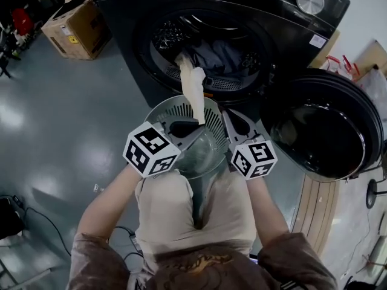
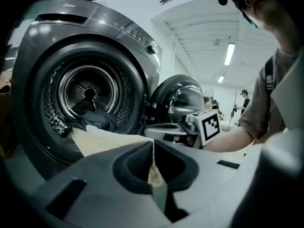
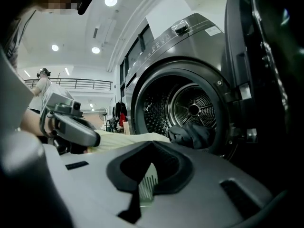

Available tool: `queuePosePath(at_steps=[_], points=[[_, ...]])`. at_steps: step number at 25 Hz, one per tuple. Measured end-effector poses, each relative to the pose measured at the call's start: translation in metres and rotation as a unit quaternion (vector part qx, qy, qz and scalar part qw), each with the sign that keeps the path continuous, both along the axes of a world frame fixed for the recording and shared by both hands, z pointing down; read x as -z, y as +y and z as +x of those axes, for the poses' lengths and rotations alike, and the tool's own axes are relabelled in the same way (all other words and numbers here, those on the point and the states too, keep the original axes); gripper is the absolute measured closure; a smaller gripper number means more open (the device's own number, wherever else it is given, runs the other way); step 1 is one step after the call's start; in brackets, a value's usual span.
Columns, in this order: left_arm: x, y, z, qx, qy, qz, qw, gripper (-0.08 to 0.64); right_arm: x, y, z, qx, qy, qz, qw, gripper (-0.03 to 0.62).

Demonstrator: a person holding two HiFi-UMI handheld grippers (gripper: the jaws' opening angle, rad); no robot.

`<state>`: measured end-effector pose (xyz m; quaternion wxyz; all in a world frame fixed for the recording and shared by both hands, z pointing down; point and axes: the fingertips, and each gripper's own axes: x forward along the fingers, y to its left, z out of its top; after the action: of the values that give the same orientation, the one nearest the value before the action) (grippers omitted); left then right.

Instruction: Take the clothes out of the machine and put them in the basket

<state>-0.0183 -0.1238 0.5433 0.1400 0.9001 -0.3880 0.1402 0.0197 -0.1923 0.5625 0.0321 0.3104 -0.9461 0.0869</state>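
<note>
Clamping a cream garment (image 1: 195,86), my left gripper (image 2: 153,174) stretches it from the drum (image 1: 166,38), dark clothes (image 1: 221,56) inside, to the basket (image 1: 162,111); my right gripper (image 3: 145,188) pinches the basket's rim.

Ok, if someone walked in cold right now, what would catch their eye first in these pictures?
A cream cloth stretches from the washing machine's open drum down to the shut fingers of the left gripper, right above the slotted basket. Next comes the big dark door swung open at the right, and a dark garment lying in the drum.
</note>
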Motion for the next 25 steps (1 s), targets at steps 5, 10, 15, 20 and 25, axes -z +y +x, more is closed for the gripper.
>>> queuePosePath(at_steps=[5,10,15,20,25], points=[[0.003,0.014,0.006,-0.015,-0.015,-0.001,0.9998,0.554,0.003,0.003,-0.003,0.003,-0.007,0.001,1.000,0.595],[-0.006,-0.008,-0.016,0.048,-0.062,0.024,0.9966,0.398,0.002,0.003,0.001,0.003,-0.009,-0.002,1.000,0.595],[-0.023,-0.046,-0.046,0.107,-0.075,0.039,0.9906,0.299,0.002,0.003,0.006,-0.001,-0.009,-0.003,1.000,0.595],[-0.049,-0.099,-0.069,0.150,-0.082,0.032,0.9847,0.243,0.000,0.002,0.012,-0.009,-0.001,-0.005,1.000,0.595],[-0.085,-0.158,-0.087,0.179,-0.113,0.018,0.9772,0.218,-0.001,0.000,0.014,-0.017,0.005,-0.008,1.000,0.595]])
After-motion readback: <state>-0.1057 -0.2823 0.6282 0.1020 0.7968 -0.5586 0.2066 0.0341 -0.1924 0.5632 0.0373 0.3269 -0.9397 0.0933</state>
